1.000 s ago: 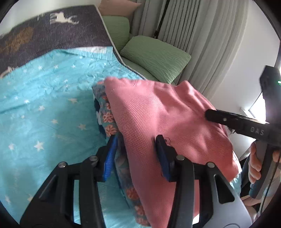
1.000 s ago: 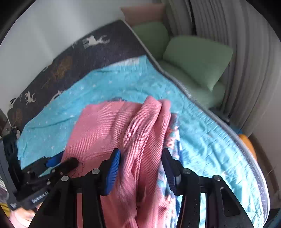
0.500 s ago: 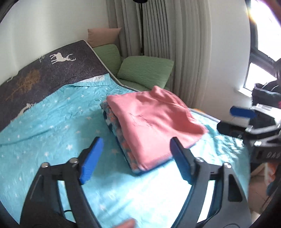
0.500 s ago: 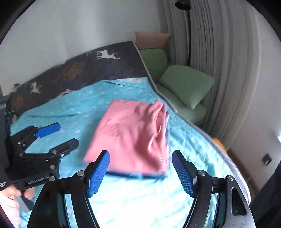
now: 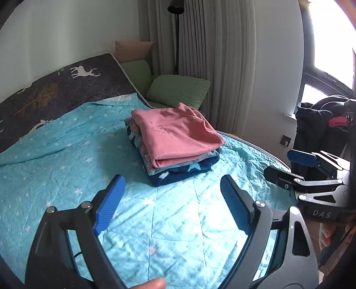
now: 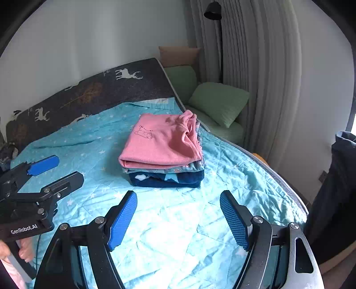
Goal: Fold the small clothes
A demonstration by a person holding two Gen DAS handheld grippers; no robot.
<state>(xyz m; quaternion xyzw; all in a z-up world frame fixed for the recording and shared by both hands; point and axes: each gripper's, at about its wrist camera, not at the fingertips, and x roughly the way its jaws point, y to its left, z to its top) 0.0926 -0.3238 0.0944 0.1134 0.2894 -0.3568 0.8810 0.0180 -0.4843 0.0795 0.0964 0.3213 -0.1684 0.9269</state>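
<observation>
A folded pink garment (image 5: 178, 135) lies on top of a small stack, over a floral piece (image 5: 142, 149) and a dark blue piece (image 5: 184, 173), on the turquoise star quilt (image 5: 66, 166). The same pink garment (image 6: 162, 142) tops the stack in the right wrist view, above the dark blue piece (image 6: 166, 179). My left gripper (image 5: 171, 195) is open and empty, pulled back from the stack. My right gripper (image 6: 178, 213) is open and empty, also back from the stack. Each gripper shows in the other's view, the right one (image 5: 289, 164) and the left one (image 6: 53, 169).
A dark deer-print blanket (image 5: 55, 89) covers the head of the bed. Green pillows (image 5: 178, 91) and a tan cushion (image 5: 133, 47) lie beside grey curtains (image 5: 222, 55). A floor lamp (image 6: 213, 11) stands in the corner. Dark clothing (image 5: 316, 124) hangs at the right.
Both grippers let go of the pink garment, opened wide and drew back from the stack. The pink garment now lies folded on top of the pile.
</observation>
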